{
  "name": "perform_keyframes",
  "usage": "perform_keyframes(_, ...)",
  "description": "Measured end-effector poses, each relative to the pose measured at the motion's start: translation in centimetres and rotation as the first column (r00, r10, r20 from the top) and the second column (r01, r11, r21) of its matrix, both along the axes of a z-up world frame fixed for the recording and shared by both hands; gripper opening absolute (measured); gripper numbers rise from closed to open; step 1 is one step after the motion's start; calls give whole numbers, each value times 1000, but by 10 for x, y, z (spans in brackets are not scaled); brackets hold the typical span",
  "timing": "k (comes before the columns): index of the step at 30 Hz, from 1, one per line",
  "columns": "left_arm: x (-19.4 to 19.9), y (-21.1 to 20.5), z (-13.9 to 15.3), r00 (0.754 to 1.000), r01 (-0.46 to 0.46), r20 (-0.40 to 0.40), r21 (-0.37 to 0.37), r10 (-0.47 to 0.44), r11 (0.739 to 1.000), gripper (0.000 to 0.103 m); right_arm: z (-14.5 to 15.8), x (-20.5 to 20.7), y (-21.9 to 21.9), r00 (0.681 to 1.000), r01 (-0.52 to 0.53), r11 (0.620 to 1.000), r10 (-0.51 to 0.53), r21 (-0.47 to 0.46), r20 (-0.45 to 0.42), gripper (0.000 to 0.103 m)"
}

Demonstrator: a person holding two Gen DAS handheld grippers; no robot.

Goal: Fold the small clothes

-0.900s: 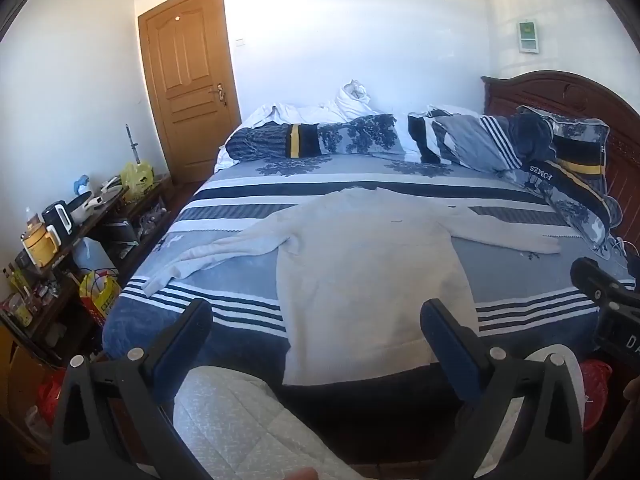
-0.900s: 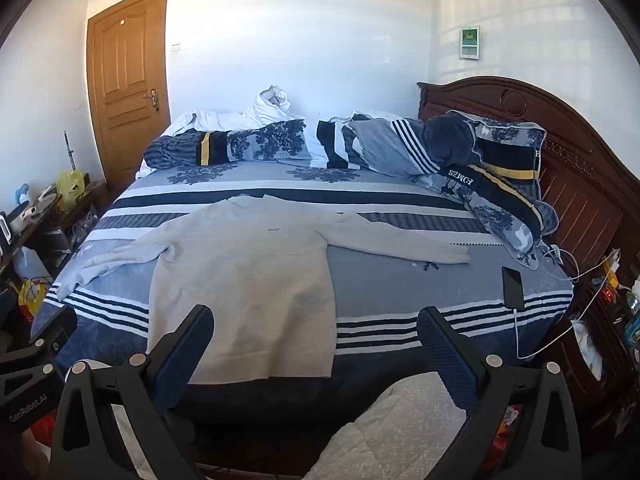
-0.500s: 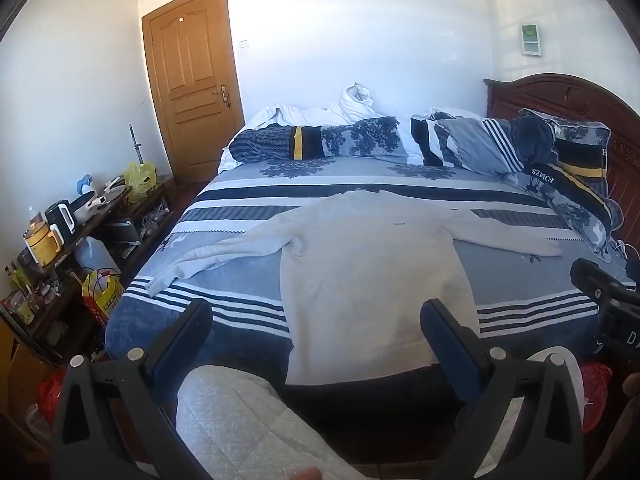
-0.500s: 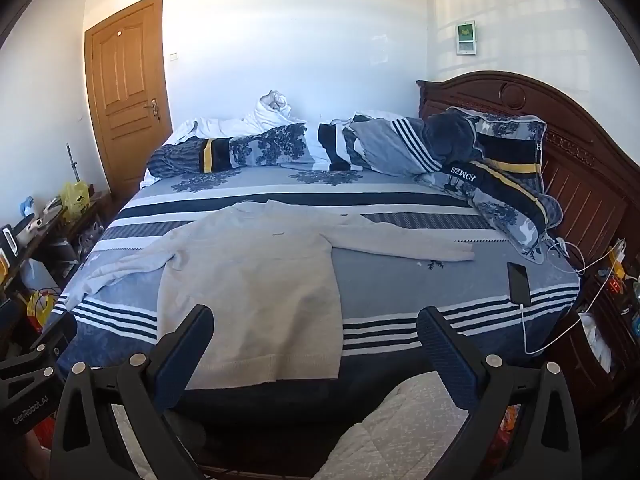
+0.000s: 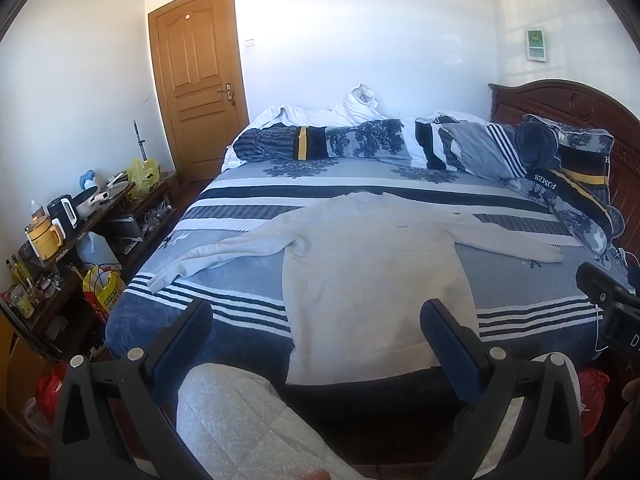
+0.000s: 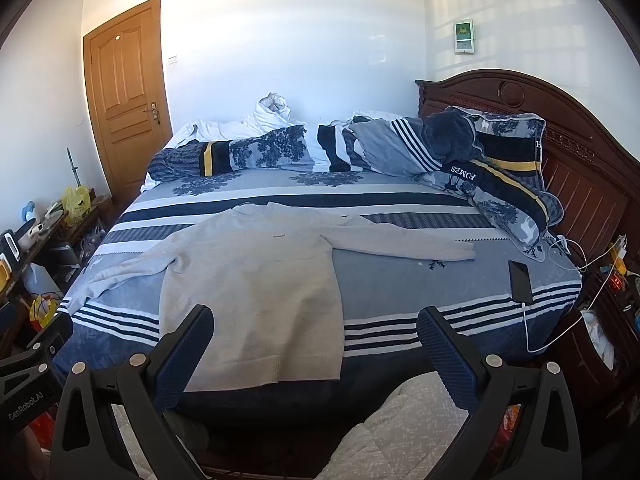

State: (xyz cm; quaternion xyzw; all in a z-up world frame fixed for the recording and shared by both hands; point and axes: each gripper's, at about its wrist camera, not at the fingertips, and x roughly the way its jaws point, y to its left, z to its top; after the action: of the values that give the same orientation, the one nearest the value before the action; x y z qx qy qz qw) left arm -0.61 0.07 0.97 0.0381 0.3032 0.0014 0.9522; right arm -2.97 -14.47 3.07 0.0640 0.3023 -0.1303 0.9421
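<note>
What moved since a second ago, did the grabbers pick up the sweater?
No. Both views have crept a little nearer the bed. The left gripper and right gripper stay open and empty; the sweater still lies flat, sleeves spread.

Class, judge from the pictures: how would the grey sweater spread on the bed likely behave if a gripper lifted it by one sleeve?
The grey sweater would probably hang limp: it lies flat, following the bed. Its knit looks unlikely to slip. The body would likely drag behind.

Pale grey sweater (image 5: 372, 276) lies flat, sleeves spread, on the striped bed (image 5: 248, 308).
</note>
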Motion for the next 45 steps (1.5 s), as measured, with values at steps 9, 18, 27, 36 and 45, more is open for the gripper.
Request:
perform_keyframes(9, 0, 0, 0, 1000, -1, 0, 0, 1, 1000, 103, 1, -1, 1, 1000, -1, 1000, 1, 1, 4, 103)
perform_keyframes(18, 0, 0, 0, 1000, 0, -1, 0, 0, 1000, 103, 2, -2, 0, 1000, -1, 1000, 1, 1, 7, 103)
perform_keyframes(27, 1, 1, 1, 1000, 1, -3, 0, -1, 1000, 103, 2, -3, -2, 1000, 3, 1000, -3, -3, 9, 103)
perform_keyframes(36, 1, 1, 1, 1000, 0, -3, 0, 0, 1000, 103, 3, -2, -3, 1000, 8, 1000, -8, -7, 13, 103)
perform_keyframes(45, 0, 2, 0, 1000, 1, -4, -1, -1, 1000, 103, 4, -3, -4, 1000, 13, 1000, -13, -7, 16, 103)
